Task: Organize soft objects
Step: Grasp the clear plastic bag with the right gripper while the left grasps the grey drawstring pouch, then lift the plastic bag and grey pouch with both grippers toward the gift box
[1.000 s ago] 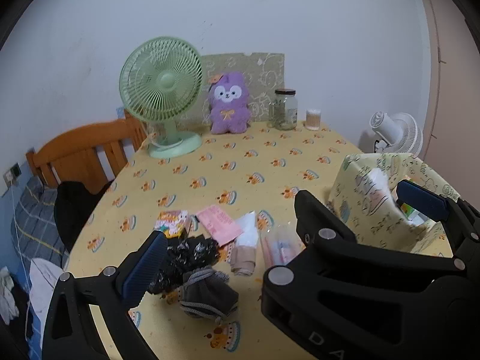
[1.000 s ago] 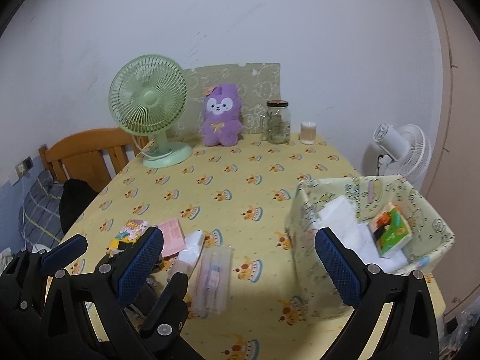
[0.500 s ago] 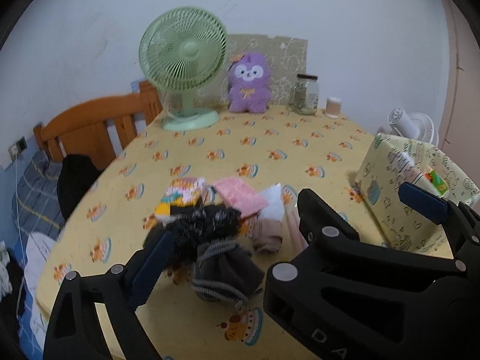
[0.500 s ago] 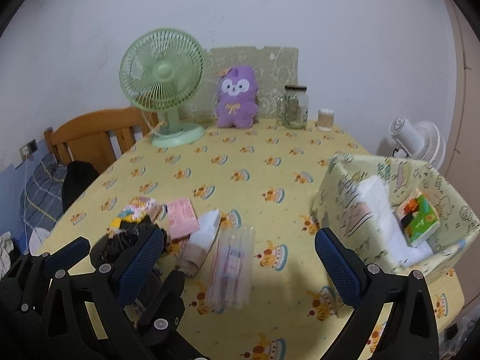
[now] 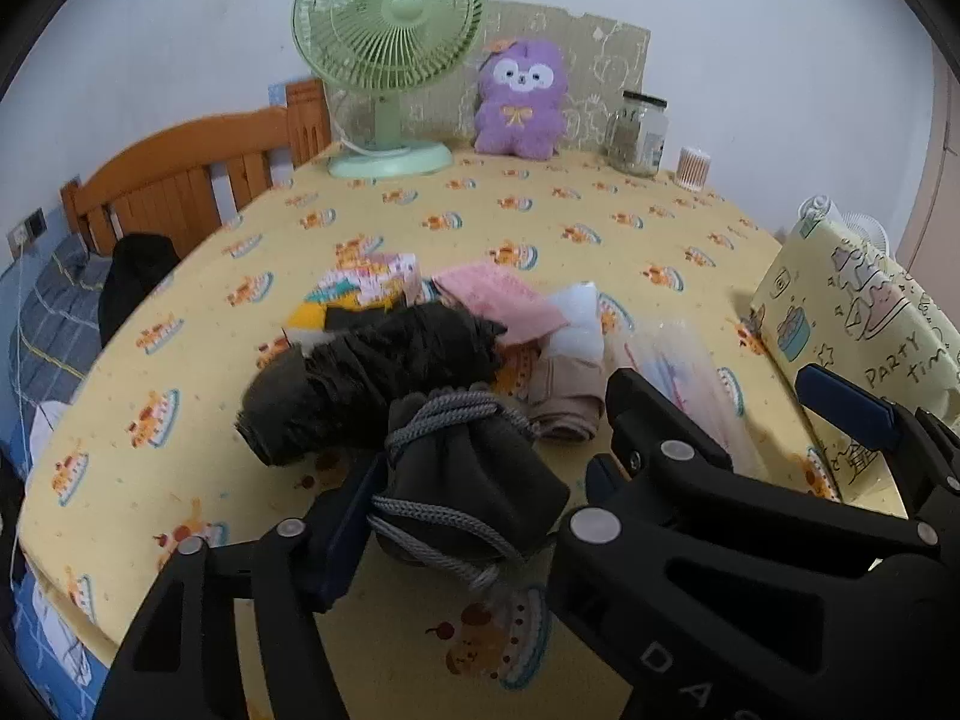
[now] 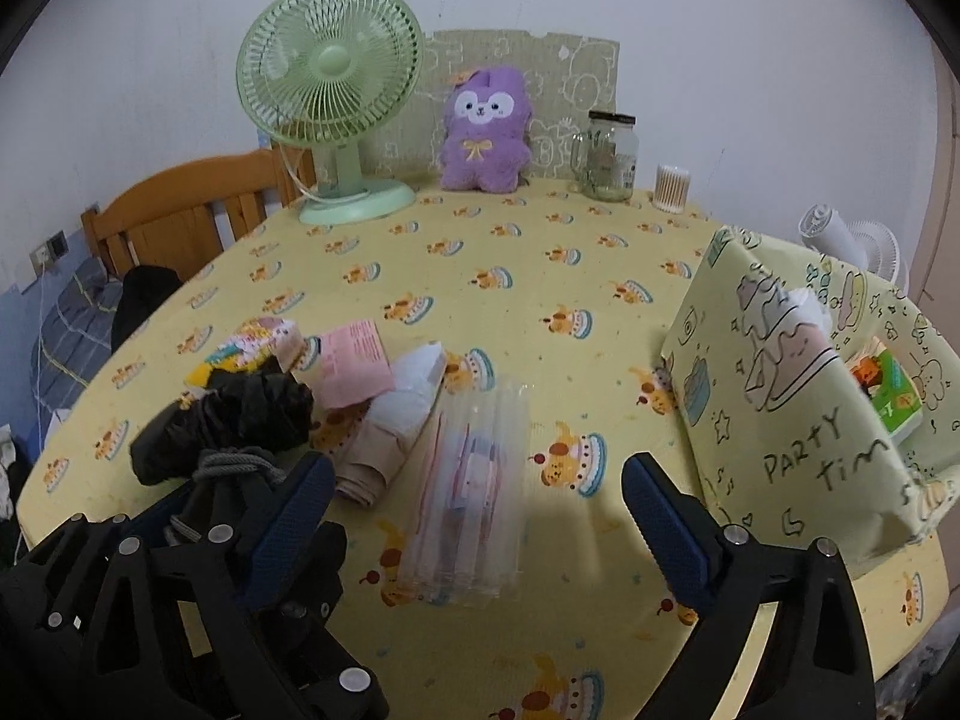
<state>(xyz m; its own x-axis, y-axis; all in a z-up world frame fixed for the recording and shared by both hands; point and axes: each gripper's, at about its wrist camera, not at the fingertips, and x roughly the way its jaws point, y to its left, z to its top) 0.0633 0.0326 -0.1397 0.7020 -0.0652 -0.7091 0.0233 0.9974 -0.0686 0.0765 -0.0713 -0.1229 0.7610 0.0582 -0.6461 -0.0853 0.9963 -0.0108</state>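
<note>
A grey drawstring pouch [image 5: 474, 480] lies at the near end of a pile on the yellow tablecloth [image 5: 540, 222]. My left gripper [image 5: 480, 498] straddles it, jaws closing; the left blue pad [image 5: 342, 516] is against its side, and the right finger is hidden behind the other gripper. Behind the pouch lie a black crumpled bag [image 5: 372, 372], a beige folded cloth [image 5: 564, 402], a pink packet [image 5: 498, 300] and a white pack [image 5: 576, 324]. My right gripper [image 6: 480, 510] is wide, closing slightly, with a clear plastic pack [image 6: 468, 504] between its pads, untouched.
A patterned "PARTY TIME" bag [image 6: 780, 408] stands at the right with a green box [image 6: 888, 396] inside. At the back are a green fan [image 6: 330, 90], a purple plush [image 6: 486, 132], a glass jar [image 6: 606, 156] and a swab tub [image 6: 672, 186]. The table's near edge is close.
Both grippers have sunk toward the pile, which now fills more of each view. The left jaws have narrowed around the grey pouch. The right jaws stay wide over the clear pack.
</note>
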